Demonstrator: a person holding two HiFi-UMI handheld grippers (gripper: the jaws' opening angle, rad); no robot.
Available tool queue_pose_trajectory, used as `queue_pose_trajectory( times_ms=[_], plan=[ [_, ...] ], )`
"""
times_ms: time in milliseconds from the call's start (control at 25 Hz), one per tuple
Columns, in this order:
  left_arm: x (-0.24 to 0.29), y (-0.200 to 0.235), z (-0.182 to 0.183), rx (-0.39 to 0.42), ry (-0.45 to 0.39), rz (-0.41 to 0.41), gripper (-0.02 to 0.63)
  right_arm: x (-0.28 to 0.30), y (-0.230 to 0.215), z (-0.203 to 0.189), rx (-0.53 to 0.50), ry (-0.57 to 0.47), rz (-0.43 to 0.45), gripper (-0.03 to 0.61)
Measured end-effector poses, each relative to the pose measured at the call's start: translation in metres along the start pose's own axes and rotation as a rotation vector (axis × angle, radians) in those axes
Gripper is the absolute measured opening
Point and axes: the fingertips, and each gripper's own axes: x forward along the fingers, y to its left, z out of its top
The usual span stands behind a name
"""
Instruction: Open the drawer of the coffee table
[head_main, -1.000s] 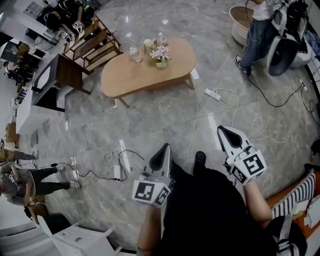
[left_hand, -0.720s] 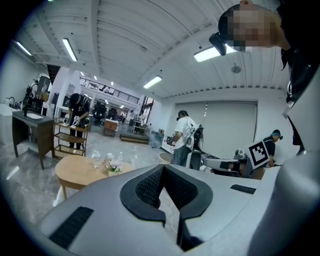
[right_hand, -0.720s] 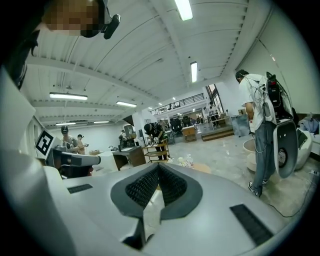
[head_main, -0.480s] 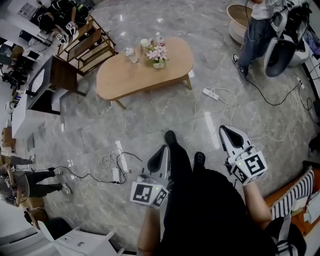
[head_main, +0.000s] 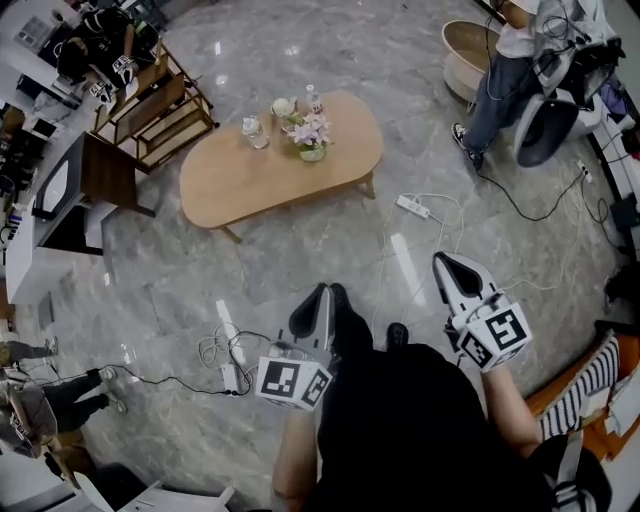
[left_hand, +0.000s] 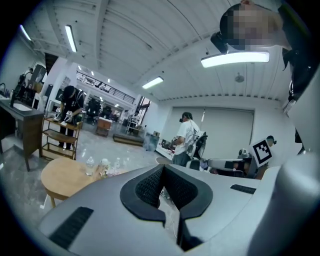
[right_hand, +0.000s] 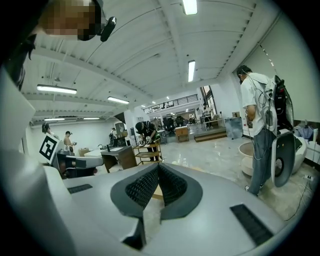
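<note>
The oval wooden coffee table (head_main: 230, 178) stands on the marble floor, well ahead of me and to the left. No drawer front shows from this angle. My left gripper (head_main: 318, 291) is held low in front of my body, jaws shut and empty, pointing toward the table. My right gripper (head_main: 446, 261) is beside it on the right, also shut with nothing in it. In the left gripper view the closed pads (left_hand: 150, 186) sit with the table (left_hand: 57, 176) at lower left. In the right gripper view the pads (right_hand: 172, 186) meet the same way.
A vase of pink flowers (head_main: 311, 133) and water bottles (head_main: 251, 131) stand on the tabletop. A power strip with cables (head_main: 412, 207) lies right of the table, more cables (head_main: 228, 352) on the left. A wooden shelf (head_main: 160, 105), dark desk (head_main: 88, 182) and a standing person (head_main: 500, 75) border the room.
I have stepped forward, one foot now ahead between the grippers. The table and floor have slid left in the head view. Both grippers travelled with me and stayed shut.
</note>
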Motion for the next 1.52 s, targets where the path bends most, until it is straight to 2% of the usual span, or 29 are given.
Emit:
queue_pose_trajectory(
  times_ms=[200, 360, 560, 800, 960, 1160, 1360, 1520],
  plan=[
    [0.022, 0.046, 0.024, 0.019, 0.005, -0.063, 0.012, 0.053, 0.014, 0.025, -0.02, -0.014, -0.017, 0.012],
    [0.037, 0.083, 0.027, 0.025, 0.022, -0.107, 0.012, 0.09, 0.021, 0.027, -0.034, 0.003, -0.038, 0.012],
    [0.057, 0.126, 0.01, -0.001, 0.073, -0.134, 0.012, 0.129, 0.018, 0.01, -0.011, 0.038, -0.079, 0.012],
    [0.076, 0.156, -0.018, -0.041, 0.171, -0.155, 0.012, 0.162, 0.019, -0.015, 0.025, 0.135, -0.09, 0.012],
    [0.097, 0.169, -0.034, -0.081, 0.212, -0.146, 0.012, 0.177, 0.008, -0.027, 0.029, 0.185, -0.084, 0.012],
    [0.124, 0.171, -0.05, -0.113, 0.234, -0.116, 0.012, 0.19, -0.026, -0.046, 0.059, 0.22, -0.076, 0.012],
    [0.15, 0.171, -0.067, -0.18, 0.262, -0.061, 0.012, 0.217, -0.046, -0.068, 0.087, 0.27, 0.016, 0.012],
    [0.183, 0.179, -0.093, -0.26, 0.281, -0.011, 0.012, 0.246, -0.072, -0.102, 0.095, 0.315, 0.091, 0.012]
  ],
)
